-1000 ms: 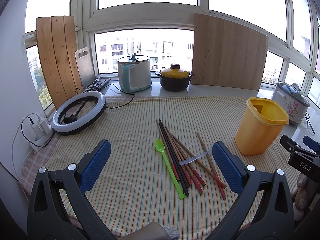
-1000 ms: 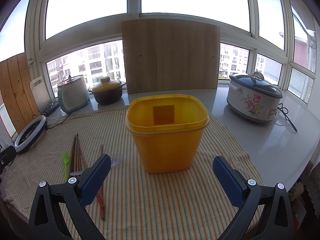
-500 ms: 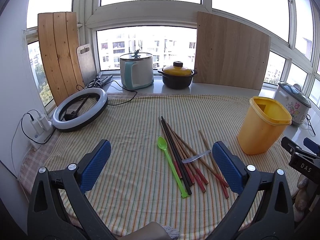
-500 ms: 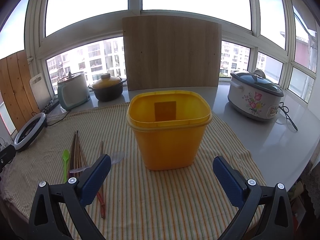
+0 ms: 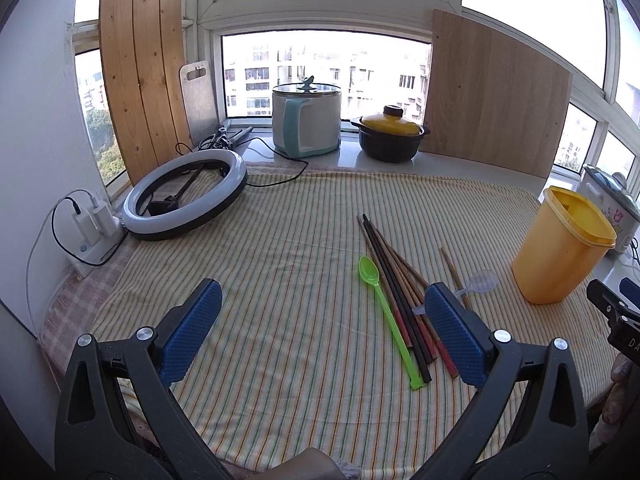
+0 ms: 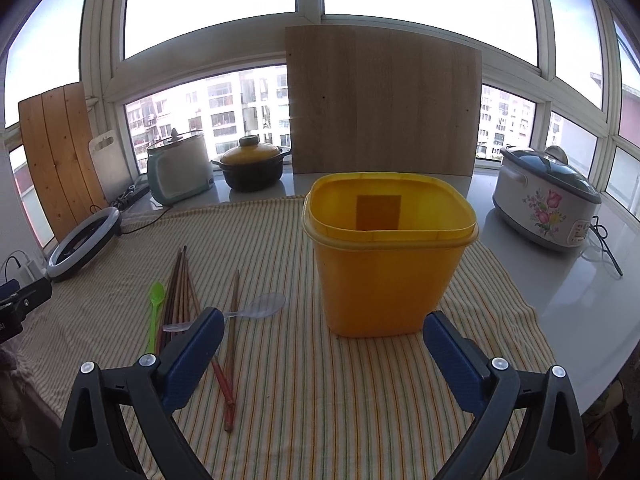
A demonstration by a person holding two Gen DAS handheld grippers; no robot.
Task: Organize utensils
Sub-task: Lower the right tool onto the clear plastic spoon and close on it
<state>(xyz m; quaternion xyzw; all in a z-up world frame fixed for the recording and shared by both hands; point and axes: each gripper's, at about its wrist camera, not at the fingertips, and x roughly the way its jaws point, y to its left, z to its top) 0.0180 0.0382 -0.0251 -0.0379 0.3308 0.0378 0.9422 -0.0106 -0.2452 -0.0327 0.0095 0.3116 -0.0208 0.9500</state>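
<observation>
A pile of dark and red-brown chopsticks (image 5: 396, 280) lies on the striped cloth, with a green plastic spoon (image 5: 386, 312) on its left and a clear plastic spoon (image 5: 478, 282) across its right side. An empty yellow container (image 5: 560, 248) stands upright to the right. My left gripper (image 5: 320, 330) is open and empty, above the cloth just left of the pile. My right gripper (image 6: 320, 356) is open and empty, in front of the yellow container (image 6: 388, 256). The chopsticks (image 6: 188, 292), green spoon (image 6: 154, 312) and clear spoon (image 6: 256, 308) lie to its left.
A ring light (image 5: 186, 192) and a charger block (image 5: 92, 228) sit at the left. A white-teal cooker (image 5: 306, 124), a black pot with a yellow lid (image 5: 390, 136) and wooden boards (image 5: 492, 96) stand along the window sill. A floral rice cooker (image 6: 546, 200) stands at the right.
The left gripper's view has shifted a little: the utensils now lie further right in its frame. The right gripper has moved slightly closer to the yellow container. Both stay open.
</observation>
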